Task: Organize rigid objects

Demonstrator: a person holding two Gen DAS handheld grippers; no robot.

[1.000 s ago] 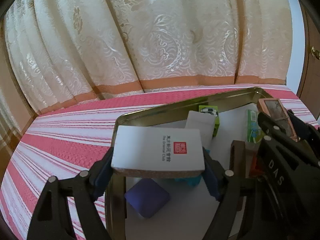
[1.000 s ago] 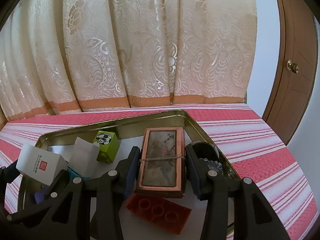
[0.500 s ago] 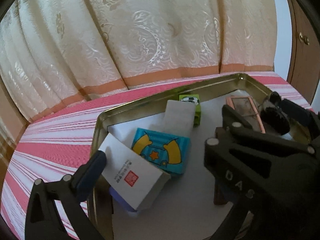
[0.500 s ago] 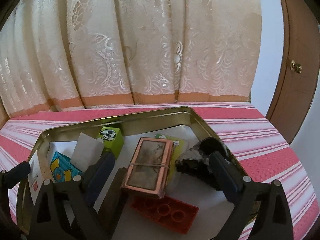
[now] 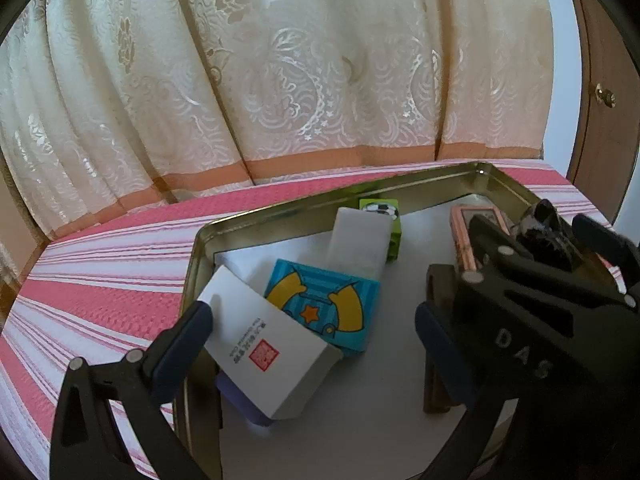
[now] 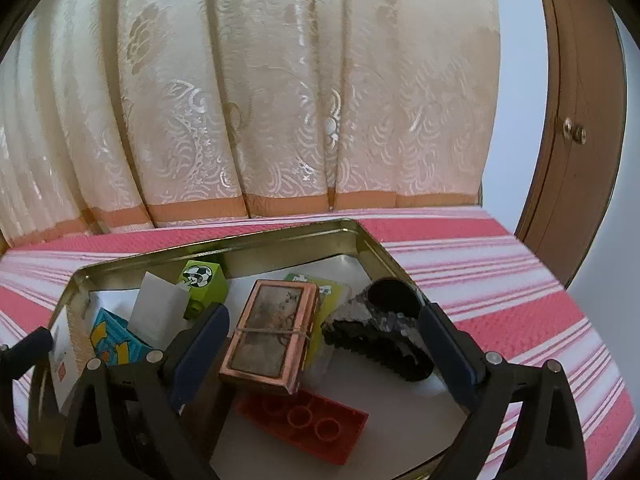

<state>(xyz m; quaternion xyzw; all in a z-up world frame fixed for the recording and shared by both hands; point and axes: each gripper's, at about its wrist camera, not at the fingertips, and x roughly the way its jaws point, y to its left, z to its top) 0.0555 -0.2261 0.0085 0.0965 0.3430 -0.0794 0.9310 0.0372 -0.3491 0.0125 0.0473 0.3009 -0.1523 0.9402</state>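
Observation:
A gold tin tray (image 5: 312, 204) (image 6: 224, 244) sits on a pink striped cloth. The white box with a red stamp (image 5: 268, 344) lies tilted at the tray's left side, propped on a purple block (image 5: 236, 396). My left gripper (image 5: 312, 314) is open around it, the left pad close beside its edge. The copper-framed box (image 6: 272, 332) (image 5: 468, 232) leans on a red brick (image 6: 304, 420). My right gripper (image 6: 324, 316) stands open, its pads apart from the framed box. A black sequined piece (image 6: 376, 328) lies inside the right finger.
Also in the tray are a blue box with a yellow star (image 5: 328, 308), a white block (image 5: 360, 240), a green football cube (image 6: 200, 280), a green card (image 6: 332, 292) and a dark brown block (image 5: 436, 320). Curtains (image 5: 280, 80) hang behind; a wooden door (image 6: 576, 120) stands at the right.
Both grippers opened. The white box dropped from the left jaws into the tray's left side, and the framed box came down from the right jaws onto the red brick.

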